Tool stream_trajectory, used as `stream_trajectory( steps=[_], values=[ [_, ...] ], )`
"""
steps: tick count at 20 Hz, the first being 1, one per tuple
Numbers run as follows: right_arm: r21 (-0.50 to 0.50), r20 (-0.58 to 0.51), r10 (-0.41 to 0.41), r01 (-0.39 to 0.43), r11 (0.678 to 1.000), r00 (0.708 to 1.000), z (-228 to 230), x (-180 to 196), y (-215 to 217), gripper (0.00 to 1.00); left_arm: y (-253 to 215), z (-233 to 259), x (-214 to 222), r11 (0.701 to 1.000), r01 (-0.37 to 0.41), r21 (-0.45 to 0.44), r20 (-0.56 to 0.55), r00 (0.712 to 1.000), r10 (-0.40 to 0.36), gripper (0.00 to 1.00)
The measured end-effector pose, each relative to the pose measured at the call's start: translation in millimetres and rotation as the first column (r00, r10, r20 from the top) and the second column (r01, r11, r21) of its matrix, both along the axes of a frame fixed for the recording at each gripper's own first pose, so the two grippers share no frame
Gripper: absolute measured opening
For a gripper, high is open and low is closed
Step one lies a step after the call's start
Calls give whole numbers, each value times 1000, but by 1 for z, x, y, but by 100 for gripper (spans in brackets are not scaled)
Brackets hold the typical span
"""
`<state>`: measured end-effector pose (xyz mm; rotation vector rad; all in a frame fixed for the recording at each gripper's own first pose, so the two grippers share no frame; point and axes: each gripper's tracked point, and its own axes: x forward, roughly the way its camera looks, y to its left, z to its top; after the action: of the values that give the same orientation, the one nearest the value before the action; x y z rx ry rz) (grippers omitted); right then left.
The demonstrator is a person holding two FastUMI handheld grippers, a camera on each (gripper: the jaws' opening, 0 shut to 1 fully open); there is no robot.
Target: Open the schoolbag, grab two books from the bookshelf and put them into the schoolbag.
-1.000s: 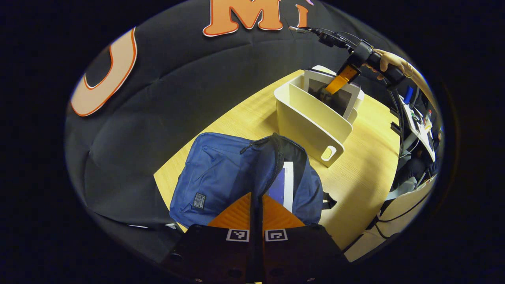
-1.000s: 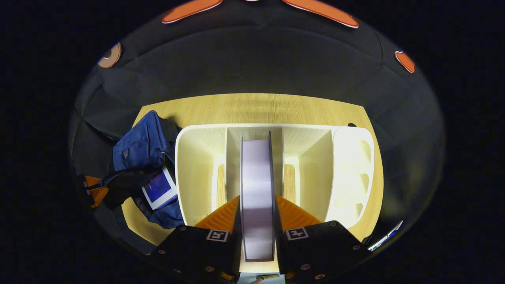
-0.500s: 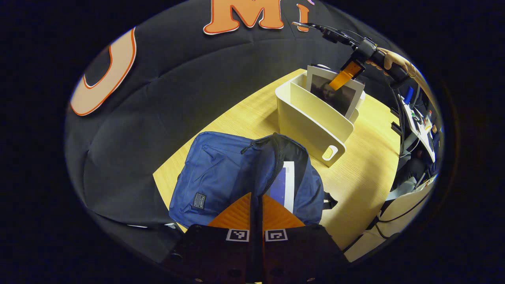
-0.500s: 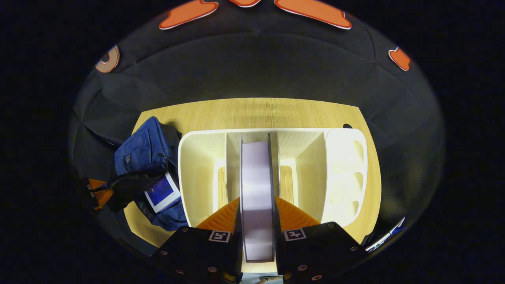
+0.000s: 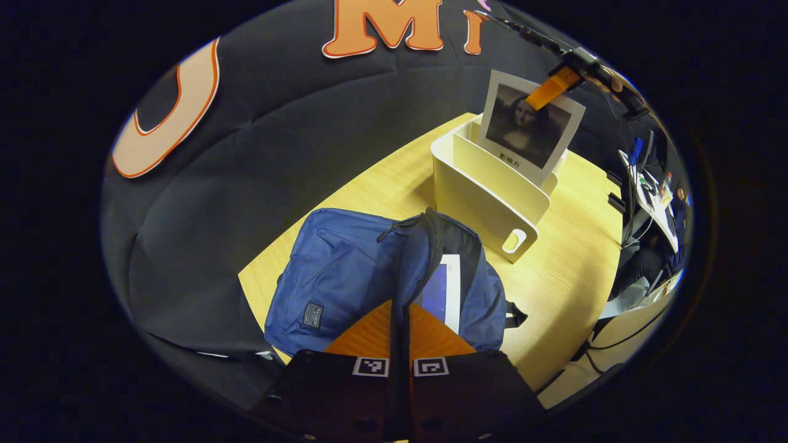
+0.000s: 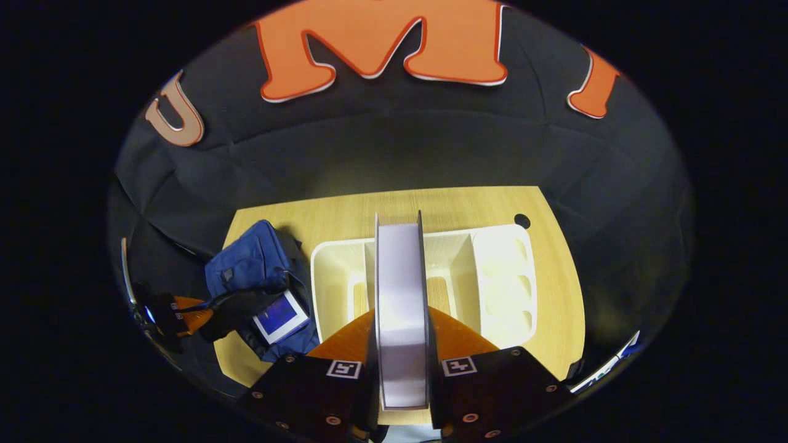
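Right gripper (image 6: 401,363): clamped on the book (image 6: 400,307), stiff, light, held at its top edge.
Left gripper (image 5: 400,338): closed, pinching the soft schoolbag (image 5: 345,277) flap at 6 o'clock.

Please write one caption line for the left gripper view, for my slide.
Left gripper holds the open blue fabric schoolbag while the right gripper lifts a portrait-cover book above the cream plastic bookshelf.

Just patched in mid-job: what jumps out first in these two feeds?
The book with a portrait cover stands out: the right gripper is shut on its top edge and holds it above the cream bookshelf at the far end of the wooden table. Nearer, the blue schoolbag lies unzipped, a blue book showing in its opening. The left gripper pinches the bag's open edge.
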<state>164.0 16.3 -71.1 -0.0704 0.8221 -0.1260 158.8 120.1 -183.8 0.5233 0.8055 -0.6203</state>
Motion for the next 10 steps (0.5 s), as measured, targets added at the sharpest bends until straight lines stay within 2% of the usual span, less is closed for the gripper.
stream_trajectory(
  steps=[6, 10],
  values=[
    [26, 120, -18, 15, 1000, 993, 58, -47, 13, 33, 2, 3, -1, 1000, 13, -20, 13, 1000, -13, 1],
    [159, 170, 13, -40, 986, 985, 79, -84, 49, 31, 5, 4, -2, 1000, 11, -25, 19, 1000, -11, 1]
  ],
)
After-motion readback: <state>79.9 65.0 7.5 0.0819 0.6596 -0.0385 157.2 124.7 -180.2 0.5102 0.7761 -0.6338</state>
